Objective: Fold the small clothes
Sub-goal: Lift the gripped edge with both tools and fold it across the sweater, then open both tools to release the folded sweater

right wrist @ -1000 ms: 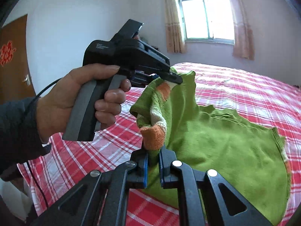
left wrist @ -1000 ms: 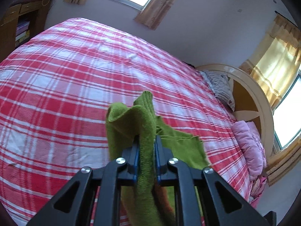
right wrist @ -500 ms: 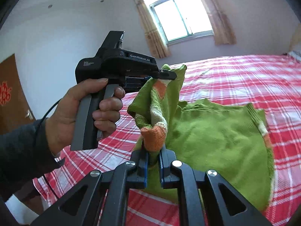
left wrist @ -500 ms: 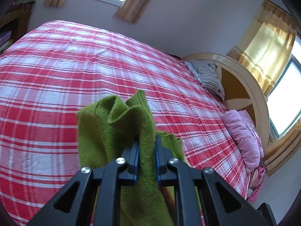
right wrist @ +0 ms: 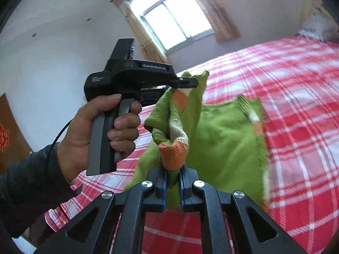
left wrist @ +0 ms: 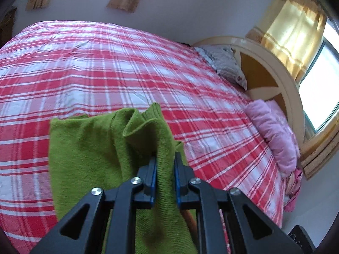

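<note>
A small green knitted sweater (right wrist: 224,135) with orange and white trim lies partly on the red plaid bed (right wrist: 296,110), its near edge lifted. My right gripper (right wrist: 172,171) is shut on an orange-trimmed corner of it. My left gripper (left wrist: 165,165) is shut on a bunched green edge of the sweater (left wrist: 89,148). In the right wrist view the left gripper (right wrist: 184,84), held by a person's hand (right wrist: 89,127), pinches the sweater's upper edge just beyond my right fingers. The cloth hangs folded between the two grips.
The red plaid bedspread (left wrist: 106,63) spreads wide around the sweater. A pink blanket (left wrist: 273,131) and a patterned pillow (left wrist: 226,63) lie by the round headboard (left wrist: 275,72). Curtained windows (right wrist: 175,25) line the walls. A brown door (right wrist: 10,131) stands at the left.
Both grippers have swept across the bed with the sweater's lifted edge, and more of the green cloth now lies flat on the bedspread. Both views have rolled. Both grips stay unchanged.
</note>
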{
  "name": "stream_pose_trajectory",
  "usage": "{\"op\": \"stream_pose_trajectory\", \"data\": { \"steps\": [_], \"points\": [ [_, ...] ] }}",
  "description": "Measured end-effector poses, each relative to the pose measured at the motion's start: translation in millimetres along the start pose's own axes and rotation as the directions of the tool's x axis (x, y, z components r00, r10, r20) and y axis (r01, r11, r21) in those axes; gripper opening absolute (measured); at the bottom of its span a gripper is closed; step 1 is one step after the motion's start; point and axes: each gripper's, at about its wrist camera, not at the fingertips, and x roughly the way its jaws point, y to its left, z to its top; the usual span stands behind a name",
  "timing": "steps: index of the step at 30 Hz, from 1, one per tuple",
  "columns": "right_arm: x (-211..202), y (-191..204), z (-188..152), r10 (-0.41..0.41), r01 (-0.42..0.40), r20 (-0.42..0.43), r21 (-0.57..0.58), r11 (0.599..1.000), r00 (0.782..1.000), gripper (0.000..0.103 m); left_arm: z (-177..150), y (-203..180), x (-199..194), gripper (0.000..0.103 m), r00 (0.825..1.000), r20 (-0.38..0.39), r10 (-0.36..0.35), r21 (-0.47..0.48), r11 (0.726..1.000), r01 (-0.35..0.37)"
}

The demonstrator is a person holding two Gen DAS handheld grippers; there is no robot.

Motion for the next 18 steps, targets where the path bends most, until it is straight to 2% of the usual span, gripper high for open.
{"op": "stream_pose_trajectory", "data": {
  "steps": [3,12,14,16,17,18],
  "points": [
    [-1,-16,-6,-0.014,0.015,-0.003,0.047,0.999,1.0,0.008,-4,-3,16,0.014,1.0,-0.022,0.003,-0.001,1.0,-0.003],
    [-13,-27,-17,-0.042,0.042,0.005,0.108,0.993,0.999,0.008,-8,-20,41,0.012,0.998,-0.057,0.003,0.038,0.999,-0.001],
    [-15,-30,-21,-0.056,0.055,0.003,0.135,0.989,0.998,0.008,-11,-26,45,0.013,0.998,-0.057,0.032,0.063,0.998,-0.029],
    [-18,-38,-24,-0.07,0.068,0.005,0.174,0.982,0.998,0.008,-13,-30,45,0.017,0.998,-0.045,0.048,0.076,0.996,-0.045],
    [-19,-41,-26,-0.076,0.074,0.005,0.188,0.979,0.997,0.008,-15,-33,40,0.026,0.998,-0.026,0.055,0.087,0.995,-0.052],
    [-21,-45,-28,-0.085,0.082,0.005,0.209,0.975,0.996,0.008,-16,-35,34,0.04,0.998,-0.009,0.058,0.097,0.994,-0.057]
  ]
}}
